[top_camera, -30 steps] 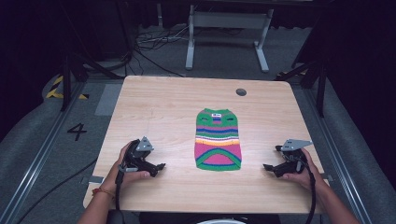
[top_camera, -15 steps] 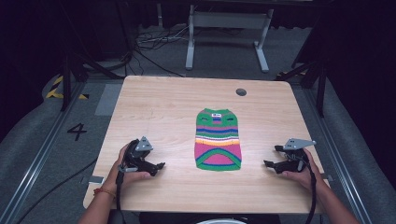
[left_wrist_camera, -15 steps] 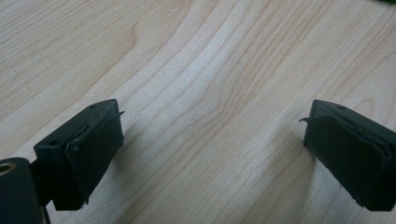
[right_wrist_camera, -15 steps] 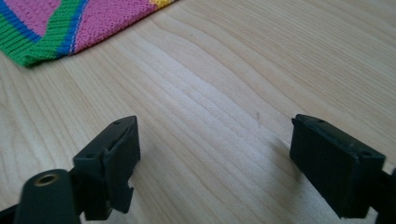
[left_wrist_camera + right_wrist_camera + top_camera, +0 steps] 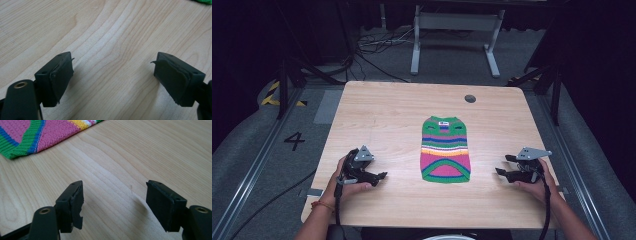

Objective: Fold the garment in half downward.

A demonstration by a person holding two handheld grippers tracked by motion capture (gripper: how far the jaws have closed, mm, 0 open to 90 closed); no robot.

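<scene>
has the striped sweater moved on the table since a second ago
No. The striped sweater lies flat, same spot below the table's round hole.

One legible marking: a black numeral "4" (image 5: 294, 141) painted on the grey carpeted floor (image 5: 257, 150), just off the left edge of the light wooden table (image 5: 382, 115). The small white neck label (image 5: 443, 123) on the striped knitted sweater (image 5: 445, 150) is too small to read.

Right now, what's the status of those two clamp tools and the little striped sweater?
Left hand-held gripper and right hand-held gripper: open, empty, jaws just been closing. Striped knit sweater flat between them, untouched. Nothing in the way.
</scene>
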